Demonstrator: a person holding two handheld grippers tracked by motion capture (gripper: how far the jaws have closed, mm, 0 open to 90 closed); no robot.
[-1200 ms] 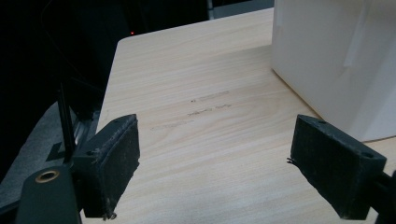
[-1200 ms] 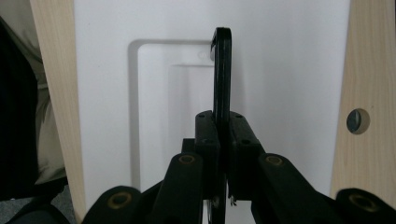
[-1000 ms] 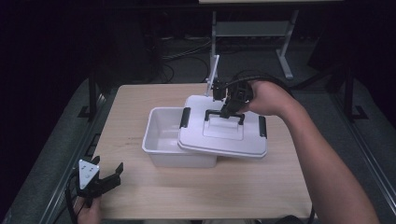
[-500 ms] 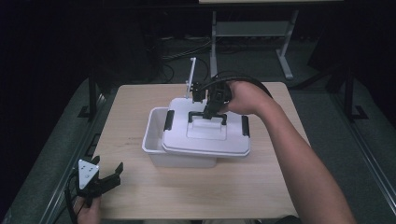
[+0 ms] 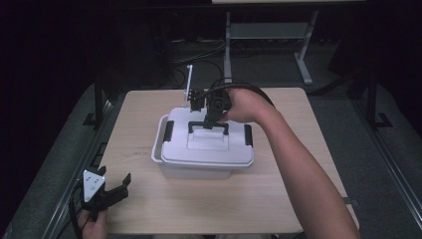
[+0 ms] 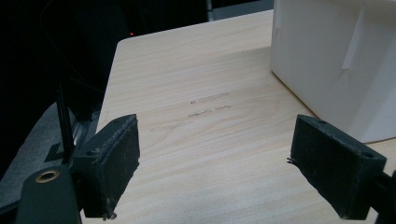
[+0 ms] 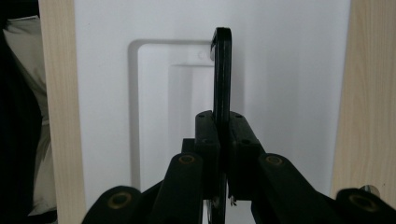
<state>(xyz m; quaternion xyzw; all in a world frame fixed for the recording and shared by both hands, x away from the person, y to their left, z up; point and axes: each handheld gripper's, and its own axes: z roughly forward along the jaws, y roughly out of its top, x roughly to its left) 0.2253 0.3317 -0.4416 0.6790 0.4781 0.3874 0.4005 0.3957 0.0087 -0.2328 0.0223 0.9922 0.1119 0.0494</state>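
Pale wooden worktop (image 5: 149,124) carries white storage box (image 5: 199,169); right hand-held gripper (image 5: 213,118) clenched on lid's black handle (image 7: 222,70), lid (image 5: 209,144) directly below, offset rightward over box; left hand-held gripper (image 5: 112,191) released, well apart.

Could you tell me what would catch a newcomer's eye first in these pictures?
Most striking is the white lid sitting on the white storage box mid-table, its black handle pinched by the right gripper. Next, the left gripper waits open at the table's near left corner.
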